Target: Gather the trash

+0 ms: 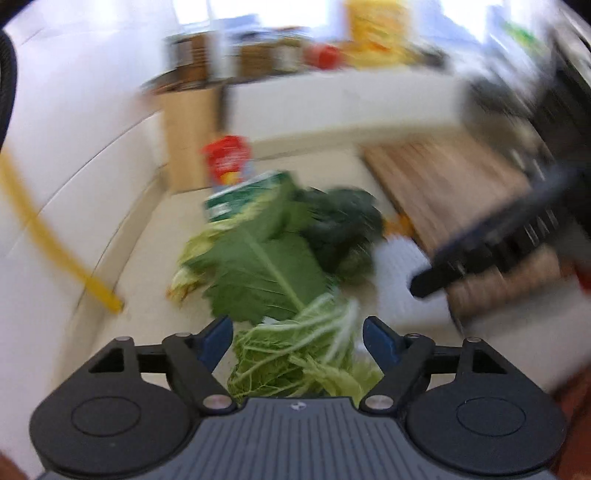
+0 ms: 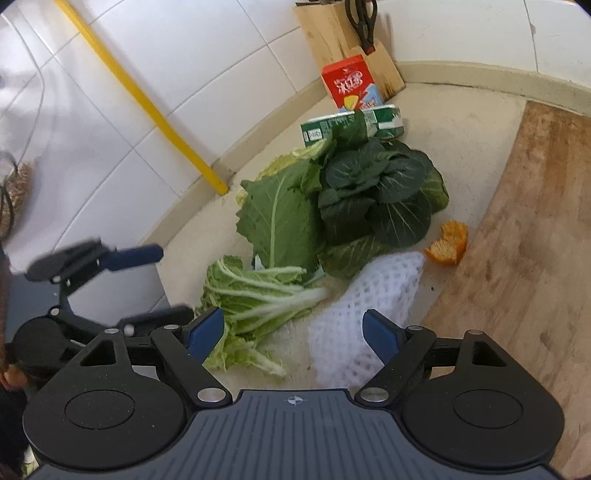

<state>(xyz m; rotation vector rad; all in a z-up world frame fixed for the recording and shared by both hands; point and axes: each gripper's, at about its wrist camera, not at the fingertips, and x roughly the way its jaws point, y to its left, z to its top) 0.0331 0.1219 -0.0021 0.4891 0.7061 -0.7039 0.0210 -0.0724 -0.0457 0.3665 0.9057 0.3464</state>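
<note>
Trash lies piled on the beige counter [image 2: 454,122]: pale cabbage leaves [image 2: 255,299], a large green leaf [image 2: 280,218], a dark leafy bunch [image 2: 380,192], a white foam net [image 2: 369,306], an orange peel [image 2: 448,243], a green carton [image 2: 351,125] and a red carton [image 2: 351,83]. My right gripper [image 2: 291,325] is open just short of the cabbage and the net. My left gripper [image 2: 173,282] is open at the pile's left. In the blurred left wrist view, the left gripper [image 1: 297,332] hangs open over the cabbage leaves [image 1: 295,358].
A wooden cutting board [image 2: 517,240] lies along the right of the pile. A knife block [image 2: 332,33] stands in the far corner behind the cartons. A yellow pipe [image 2: 140,96] runs down the tiled wall on the left. Jars and packets [image 1: 332,51] crowd the far ledge.
</note>
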